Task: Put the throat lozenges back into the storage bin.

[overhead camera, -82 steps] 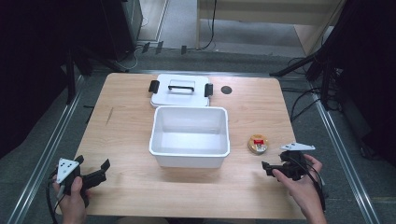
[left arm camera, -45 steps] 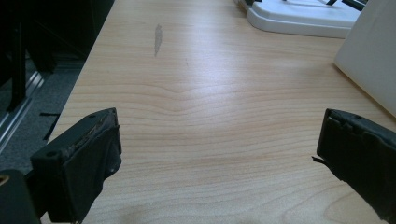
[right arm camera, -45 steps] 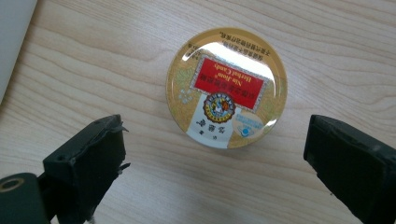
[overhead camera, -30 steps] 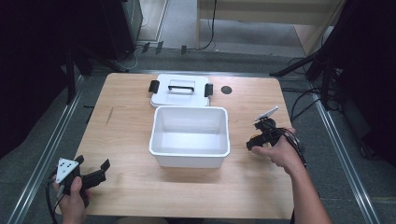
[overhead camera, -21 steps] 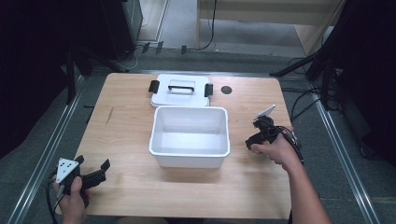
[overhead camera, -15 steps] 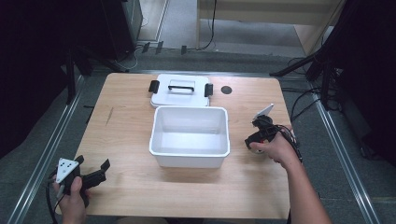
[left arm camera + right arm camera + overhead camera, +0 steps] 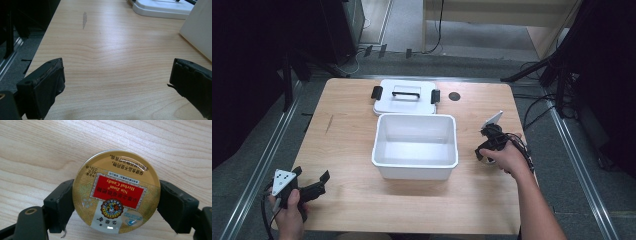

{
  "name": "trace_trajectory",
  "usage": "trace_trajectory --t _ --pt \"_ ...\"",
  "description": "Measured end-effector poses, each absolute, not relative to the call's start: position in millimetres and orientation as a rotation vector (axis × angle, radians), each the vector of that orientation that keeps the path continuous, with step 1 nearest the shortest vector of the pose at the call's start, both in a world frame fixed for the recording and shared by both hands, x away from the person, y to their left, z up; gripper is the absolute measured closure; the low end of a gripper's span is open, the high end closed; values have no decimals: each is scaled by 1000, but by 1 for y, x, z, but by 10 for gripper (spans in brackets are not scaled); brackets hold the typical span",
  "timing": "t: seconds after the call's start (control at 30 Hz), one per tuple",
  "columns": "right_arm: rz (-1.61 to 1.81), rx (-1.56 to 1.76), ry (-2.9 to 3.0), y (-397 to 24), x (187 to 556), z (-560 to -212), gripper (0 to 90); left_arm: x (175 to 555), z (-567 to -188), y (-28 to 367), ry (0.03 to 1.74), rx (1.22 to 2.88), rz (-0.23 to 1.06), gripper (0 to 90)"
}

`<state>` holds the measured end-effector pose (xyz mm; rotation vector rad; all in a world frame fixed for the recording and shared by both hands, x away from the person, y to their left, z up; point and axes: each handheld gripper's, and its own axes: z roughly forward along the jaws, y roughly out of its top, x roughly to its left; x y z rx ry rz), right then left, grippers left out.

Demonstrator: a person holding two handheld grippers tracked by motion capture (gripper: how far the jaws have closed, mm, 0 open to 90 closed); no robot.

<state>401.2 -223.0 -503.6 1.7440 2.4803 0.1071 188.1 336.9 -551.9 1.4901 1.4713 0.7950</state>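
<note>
Two grippers work one wooden table [image 7: 347, 150]; at its centre stands an open white bin [image 7: 415, 146], its lid [image 7: 404, 98] lying flat just behind it on the far side. Right of the bin, near the table's right edge, the right gripper [image 7: 116, 206] points down at a round candy tin [image 7: 116, 198], gold with a red label, resting flat on the wood. Being round, the tin offers no long axis; it lies directly between the jaws, which have just been closing and now press its rim on opposite sides, about half their widest spread. The bin sits to the left of this grip, close by, so the coming move is probably a lift and a short carry leftward over the bin's near wall. The right hand is by far the nearer to tin and bin. The left gripper [image 7: 117, 82] rests at the table's near left corner, well apart from both, jaws wide and holding nothing.
</note>
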Motion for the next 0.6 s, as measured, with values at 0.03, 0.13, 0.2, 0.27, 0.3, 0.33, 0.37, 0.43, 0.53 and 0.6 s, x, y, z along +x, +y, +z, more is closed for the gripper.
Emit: trace_trajectory --t 0.03,0.13,0.2,0.27,0.3,0.33,0.37,0.43,0.53,0.6 --pt "108 1742 2478 -223 401 -503 203 188 -552 337 1471 1490 795 3" --pt "133 1735 2471 -223 400 -499 204 188 -552 337 1471 1492 796 3" --pt "144 1732 2473 -223 399 -495 204 188 -552 337 1471 1492 796 3" --pt "149 1713 2483 -223 399 -492 204 188 -552 337 1471 1491 796 3" --pt "155 1702 2493 -223 399 -490 204 188 -552 337 1471 1492 796 3" --pt "158 1695 2498 -223 398 -488 205 188 -552 337 1471 1492 797 3" --pt "167 1683 2506 -223 398 -486 204 188 -552 337 1470 1495 797 3" --pt "183 1647 2532 -222 397 -481 205 188 -552 337 1469 1496 799 3" --pt "182 1569 2576 -220 395 -476 205 188 -552 337 1469 1498 798 3" --pt "190 1514 2602 -218 393 -471 206 188 -552 337 1468 1499 798 3"
